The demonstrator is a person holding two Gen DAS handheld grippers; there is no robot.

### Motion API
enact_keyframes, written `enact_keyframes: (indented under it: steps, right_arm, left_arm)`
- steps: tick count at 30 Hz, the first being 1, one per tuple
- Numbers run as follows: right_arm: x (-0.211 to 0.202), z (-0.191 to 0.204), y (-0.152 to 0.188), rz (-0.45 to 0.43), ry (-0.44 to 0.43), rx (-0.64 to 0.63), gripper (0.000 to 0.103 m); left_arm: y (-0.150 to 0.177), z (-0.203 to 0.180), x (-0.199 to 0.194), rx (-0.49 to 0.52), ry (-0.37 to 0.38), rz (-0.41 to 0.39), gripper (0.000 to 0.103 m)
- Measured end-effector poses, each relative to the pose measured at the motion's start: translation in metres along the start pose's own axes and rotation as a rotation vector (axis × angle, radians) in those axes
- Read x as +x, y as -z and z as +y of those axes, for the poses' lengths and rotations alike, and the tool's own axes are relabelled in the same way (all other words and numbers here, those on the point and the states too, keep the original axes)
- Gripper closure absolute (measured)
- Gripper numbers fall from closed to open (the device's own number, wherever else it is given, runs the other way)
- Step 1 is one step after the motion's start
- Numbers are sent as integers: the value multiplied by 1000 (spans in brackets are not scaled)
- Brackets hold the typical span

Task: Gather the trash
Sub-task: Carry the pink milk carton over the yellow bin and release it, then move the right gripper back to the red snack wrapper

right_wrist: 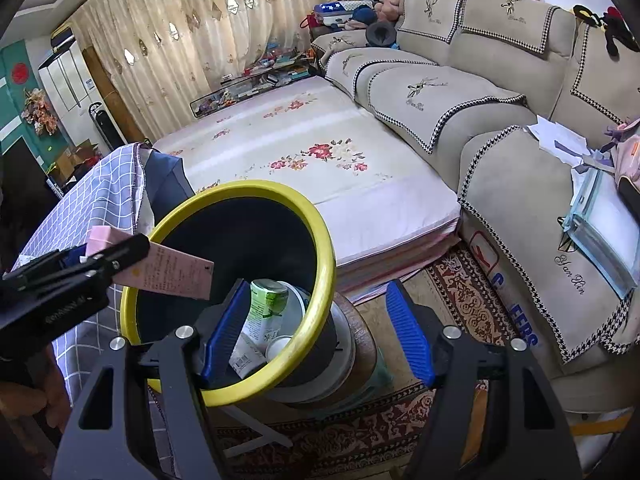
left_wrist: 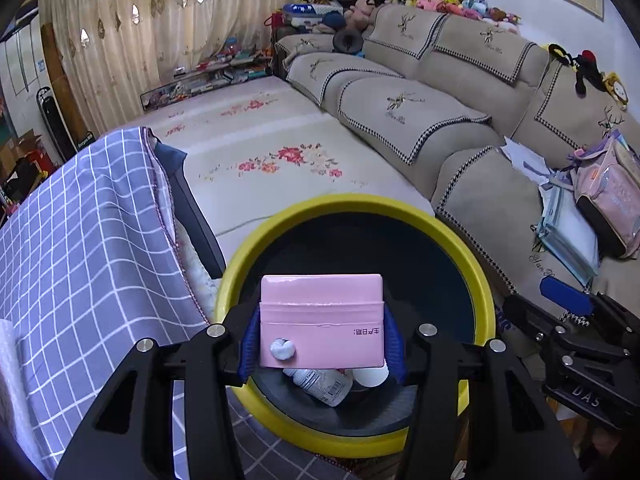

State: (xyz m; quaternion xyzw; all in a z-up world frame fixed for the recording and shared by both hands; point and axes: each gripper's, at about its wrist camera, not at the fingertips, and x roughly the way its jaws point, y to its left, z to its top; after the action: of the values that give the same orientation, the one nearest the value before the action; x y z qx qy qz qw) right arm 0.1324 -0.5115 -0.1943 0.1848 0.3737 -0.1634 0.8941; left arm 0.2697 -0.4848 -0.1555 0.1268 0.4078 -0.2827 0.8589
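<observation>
The left gripper [left_wrist: 322,340] is clamped by its blue pads on a flat pink cardboard box [left_wrist: 321,320], held over the mouth of the yellow-rimmed black trash bin [left_wrist: 476,264]. The right gripper [right_wrist: 316,332] stands apart and empty, straddling the bin's near rim beside a green drink can [right_wrist: 266,308].

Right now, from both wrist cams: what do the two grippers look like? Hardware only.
Both match: the left gripper and right gripper have matte black angular linkage arms with cut-out slots and round silver pivot bolts, ending in blue ribbed pads. The right gripper's body, seen from the left camera, carries white lettering reading "DAS". No cables or sleeves visible.
</observation>
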Motion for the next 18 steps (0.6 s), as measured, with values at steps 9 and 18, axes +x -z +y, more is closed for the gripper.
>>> enact_keyframes:
  steps: [9,18]
  right_arm:
    - [-3,3,0,-3,0,-2,36]
    - [-12,20,2,-11,-12,-31,36]
  left_arm:
    - [3,9,-21,-21,8,-30,44]
    - [31,54,-119,-96,7,-162,28]
